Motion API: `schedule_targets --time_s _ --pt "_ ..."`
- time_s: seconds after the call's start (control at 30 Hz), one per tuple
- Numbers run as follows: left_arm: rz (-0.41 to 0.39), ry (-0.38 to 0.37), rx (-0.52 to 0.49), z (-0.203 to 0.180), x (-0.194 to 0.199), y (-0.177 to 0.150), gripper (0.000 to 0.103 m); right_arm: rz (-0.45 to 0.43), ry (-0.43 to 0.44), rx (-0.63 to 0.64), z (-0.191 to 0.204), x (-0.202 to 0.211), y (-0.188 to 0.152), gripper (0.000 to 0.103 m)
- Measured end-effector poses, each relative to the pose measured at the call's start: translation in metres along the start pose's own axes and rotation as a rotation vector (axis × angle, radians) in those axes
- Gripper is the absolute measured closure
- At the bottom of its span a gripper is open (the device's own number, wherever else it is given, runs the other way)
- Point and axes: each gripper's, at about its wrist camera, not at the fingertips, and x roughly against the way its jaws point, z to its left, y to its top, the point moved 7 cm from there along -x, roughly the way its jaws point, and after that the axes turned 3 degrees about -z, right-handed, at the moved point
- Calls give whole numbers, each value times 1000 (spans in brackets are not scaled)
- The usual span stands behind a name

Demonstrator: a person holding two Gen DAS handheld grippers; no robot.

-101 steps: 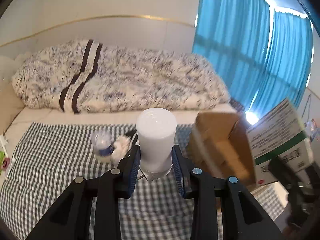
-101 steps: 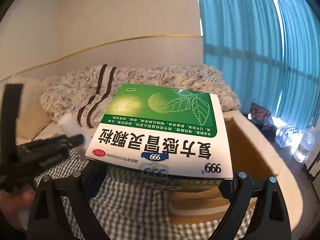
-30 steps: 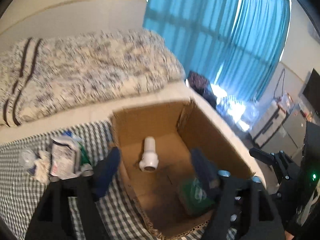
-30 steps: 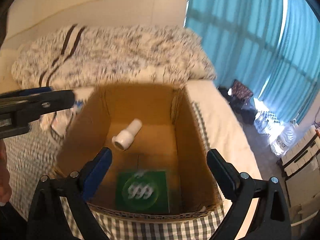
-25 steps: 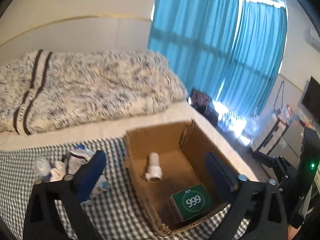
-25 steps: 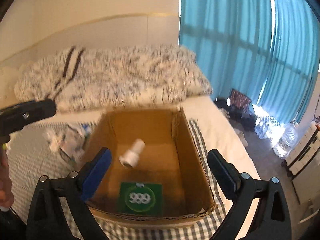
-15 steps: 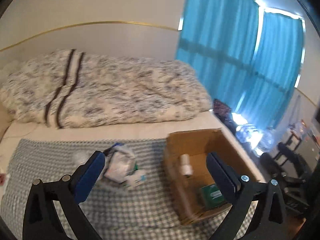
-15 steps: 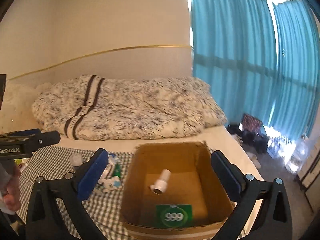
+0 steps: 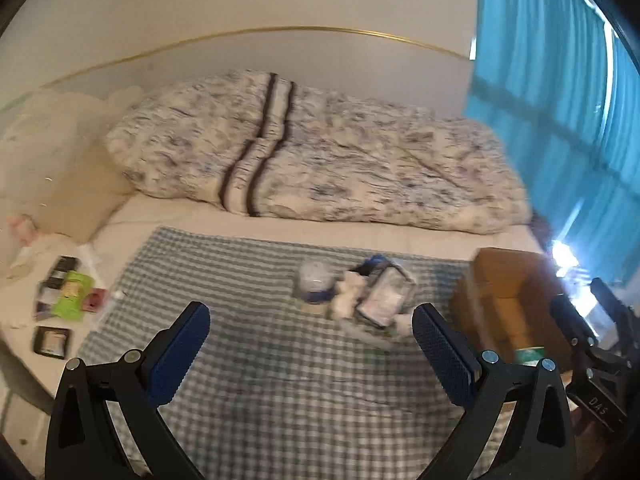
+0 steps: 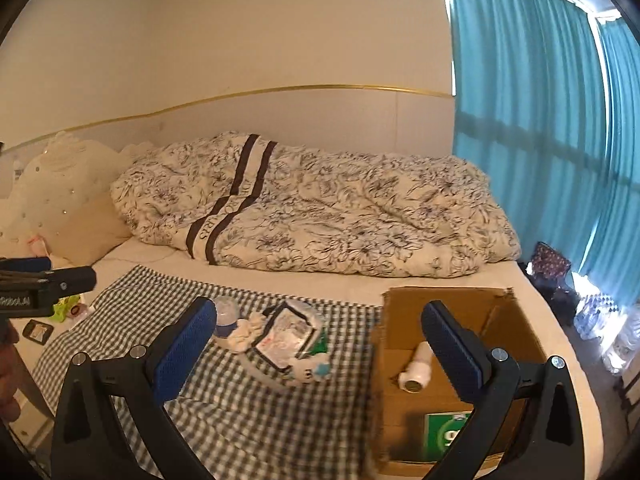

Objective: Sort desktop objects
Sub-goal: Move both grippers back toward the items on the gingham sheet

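Cardboard box (image 10: 460, 312) (white cylinder (image 10: 416, 368) inside) on checked cloth (image 10: 256, 412); both tools gape wide, empty.

We see the bed (image 10: 340, 286) carrying a checked cloth (image 10: 248, 412) — beyond it the rumpled duvet (image 10: 320, 216), on its right edge a cardboard box (image 10: 448, 300), left some small packets (image 9: 68, 300).

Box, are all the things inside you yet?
Not yet. The box holds a white bottle and a green packet. Both hand-held grippers are open, holding nothing. A small pile waits on the checked cloth.
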Motion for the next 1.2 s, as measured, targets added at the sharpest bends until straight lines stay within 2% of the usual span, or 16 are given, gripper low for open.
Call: schedule_targets --time_s 0.1,0.13,0.33,0.57,0.7,0.83,1.07,1.2 --pt "-92 -29 -83 1 2 -1 0 8 12 0 13 -8 -3 0" --pt "-96 -41 -109 1 -1 -4 0 14 19 3 17 -11 -5 0" --pt "-51 -84 -124 2 -32 -21 0 68 48 38 39 -34 -25 0" --pt "41 -122 -85 12 -77 -38 0 135 72 56 54 -67 -49 0" --pt "81 -97 -79 15 -105 -47 0 180 101 43 59 -87 -64 0" --pt "108 -87 -69 19 -130 -54 0 210 122 51 63 -104 -78 0" --pt "136 -129 -33 23 -171 -64 0 217 204 142 85 -128 -106 0" --pt "139 -120 -52 23 -189 -65 0 252 229 145 91 -146 -119 1"
